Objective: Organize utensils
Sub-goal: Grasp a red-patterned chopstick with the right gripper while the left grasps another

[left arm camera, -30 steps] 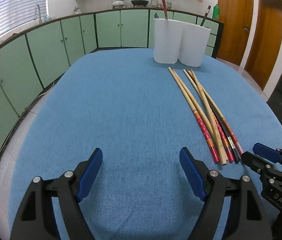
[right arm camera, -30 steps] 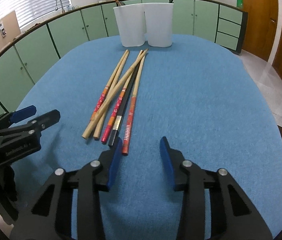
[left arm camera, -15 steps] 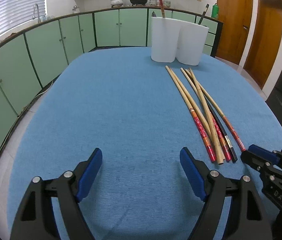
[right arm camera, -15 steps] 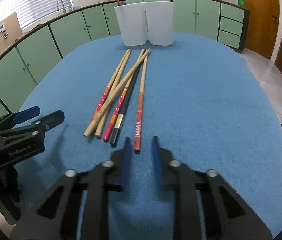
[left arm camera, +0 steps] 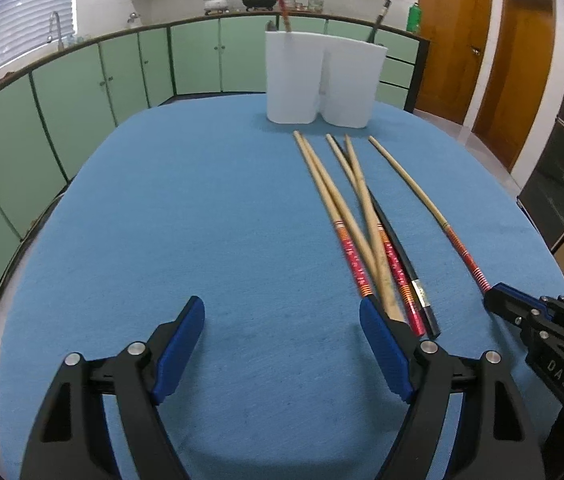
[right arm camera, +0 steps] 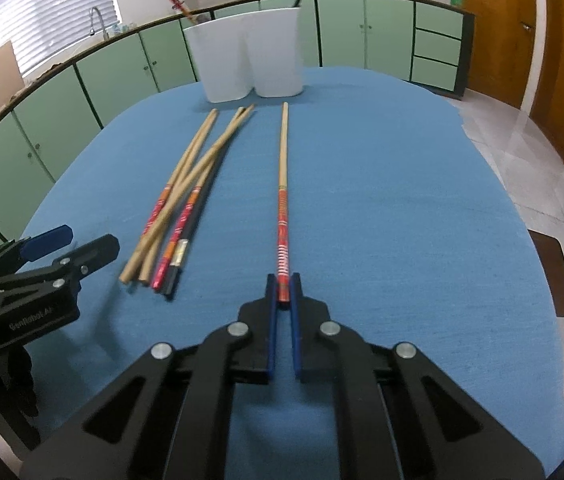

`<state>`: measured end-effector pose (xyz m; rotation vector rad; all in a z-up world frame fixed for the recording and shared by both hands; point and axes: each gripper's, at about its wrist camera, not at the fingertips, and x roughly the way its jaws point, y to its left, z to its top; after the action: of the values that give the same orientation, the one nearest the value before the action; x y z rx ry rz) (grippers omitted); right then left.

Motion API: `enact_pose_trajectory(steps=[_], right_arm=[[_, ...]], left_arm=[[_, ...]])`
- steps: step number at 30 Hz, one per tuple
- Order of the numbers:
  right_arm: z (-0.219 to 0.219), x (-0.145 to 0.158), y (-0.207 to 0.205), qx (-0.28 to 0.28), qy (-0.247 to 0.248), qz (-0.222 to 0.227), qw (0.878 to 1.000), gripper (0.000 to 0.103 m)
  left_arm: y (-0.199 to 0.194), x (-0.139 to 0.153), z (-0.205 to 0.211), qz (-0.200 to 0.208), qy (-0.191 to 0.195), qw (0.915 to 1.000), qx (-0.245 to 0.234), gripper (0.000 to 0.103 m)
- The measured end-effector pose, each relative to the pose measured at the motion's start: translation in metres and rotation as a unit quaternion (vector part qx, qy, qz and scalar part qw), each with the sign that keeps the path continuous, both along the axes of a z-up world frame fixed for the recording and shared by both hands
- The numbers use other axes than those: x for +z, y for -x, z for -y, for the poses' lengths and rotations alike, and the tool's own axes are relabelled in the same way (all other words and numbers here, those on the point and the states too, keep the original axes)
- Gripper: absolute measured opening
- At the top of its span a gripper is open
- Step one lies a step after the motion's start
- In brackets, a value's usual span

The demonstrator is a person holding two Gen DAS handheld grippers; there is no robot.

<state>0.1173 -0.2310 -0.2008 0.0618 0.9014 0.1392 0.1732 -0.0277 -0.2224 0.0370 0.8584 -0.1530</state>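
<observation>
My right gripper (right arm camera: 282, 290) is shut on the red-banded end of one bamboo chopstick (right arm camera: 282, 184), which points away from me toward the white two-part holder (right arm camera: 249, 64). The same chopstick (left arm camera: 414, 184) lies apart to the right of the pile in the left wrist view, its end in the right gripper (left arm camera: 494, 300). Several more chopsticks (right arm camera: 185, 204) lie in a loose pile on the blue cloth, left of the held one. My left gripper (left arm camera: 282, 336) stands open over bare cloth, its right finger next to the pile's (left arm camera: 366, 232) near ends. The holder (left arm camera: 322, 80) has a chopstick standing in each half.
The blue cloth (left arm camera: 185, 208) covers a rounded table. Green cabinets (left arm camera: 81, 92) run along the back and left. Wooden doors (left arm camera: 522, 64) stand at the right. The left gripper (right arm camera: 41, 264) shows at the left of the right wrist view.
The right gripper's jaws closed on the end of the rightmost chopstick and drew it sideways out of the pile. The left gripper came a little closer to the pile's near ends, still open.
</observation>
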Motion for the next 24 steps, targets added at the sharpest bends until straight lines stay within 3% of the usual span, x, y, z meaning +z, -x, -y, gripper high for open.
enact_pose_trajectory(steps=[10,19,24], right_arm=[[0.008,-0.002,0.000,-0.001,-0.019,-0.002,1.000,0.005],[0.005,-0.001,0.000,0.000,-0.019,-0.002,1.000,0.005],[0.005,-0.002,-0.002,0.000,-0.019,-0.004,1.000,0.006]], left_arm=[[-0.003,-0.008,0.024,-0.022,-0.010,0.9991,-0.036,0.078],[0.005,-0.008,0.017,-0.022,-0.005,0.9993,-0.028,0.078],[0.007,-0.007,0.019,-0.018,-0.017,0.9995,-0.020,0.066]])
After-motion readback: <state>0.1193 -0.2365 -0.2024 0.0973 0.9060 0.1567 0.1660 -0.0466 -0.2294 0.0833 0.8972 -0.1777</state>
